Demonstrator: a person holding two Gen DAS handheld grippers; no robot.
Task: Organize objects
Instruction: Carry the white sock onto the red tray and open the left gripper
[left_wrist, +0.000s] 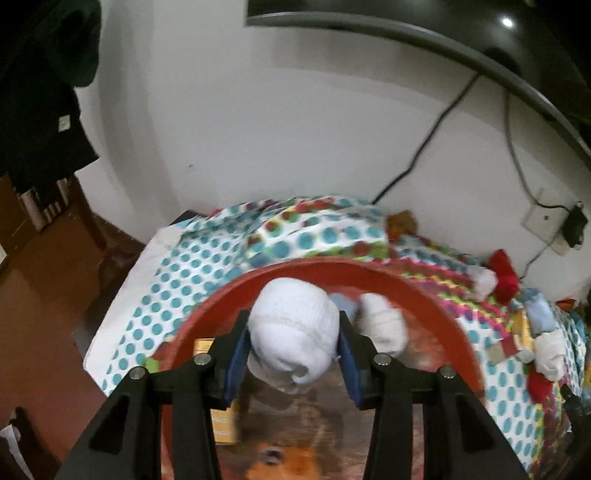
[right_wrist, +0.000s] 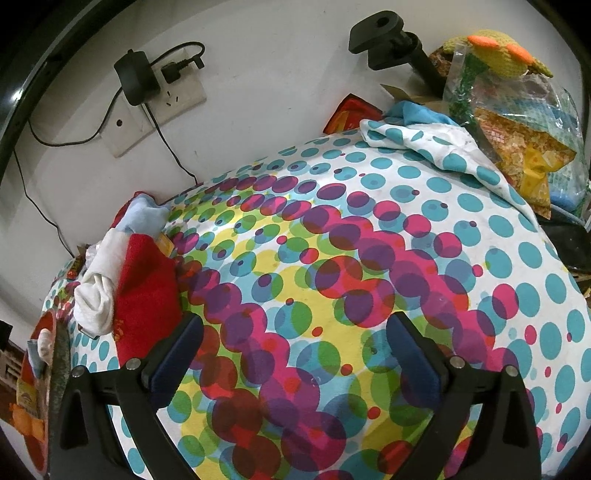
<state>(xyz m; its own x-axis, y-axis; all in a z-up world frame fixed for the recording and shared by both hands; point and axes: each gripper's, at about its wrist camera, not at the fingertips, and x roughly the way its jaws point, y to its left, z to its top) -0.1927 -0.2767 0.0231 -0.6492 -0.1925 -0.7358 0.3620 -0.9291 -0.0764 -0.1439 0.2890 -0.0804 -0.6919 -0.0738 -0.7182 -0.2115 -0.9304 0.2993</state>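
In the left wrist view my left gripper (left_wrist: 293, 341) is shut on a rolled white sock (left_wrist: 293, 328), held above a red basin (left_wrist: 369, 267). Inside the basin lie another white sock roll (left_wrist: 384, 325), a pale blue piece (left_wrist: 345, 304) and a yellow box (left_wrist: 223, 424). In the right wrist view my right gripper (right_wrist: 295, 347) stands open over the dotted cloth (right_wrist: 332, 258), nothing between its fingers. Left of it lie a red cloth (right_wrist: 147, 291), a white sock roll (right_wrist: 96, 295) and a pale blue piece (right_wrist: 142, 218). The red basin (right_wrist: 35, 376) shows at the far left edge.
More socks lie on the dotted cloth right of the basin: red (left_wrist: 504, 275), white (left_wrist: 550, 354), pale blue (left_wrist: 537, 308). A wall socket with a black charger (right_wrist: 138, 79) and cables is behind. Plastic bags (right_wrist: 517, 144) and a black mount (right_wrist: 391, 48) crowd the back right.
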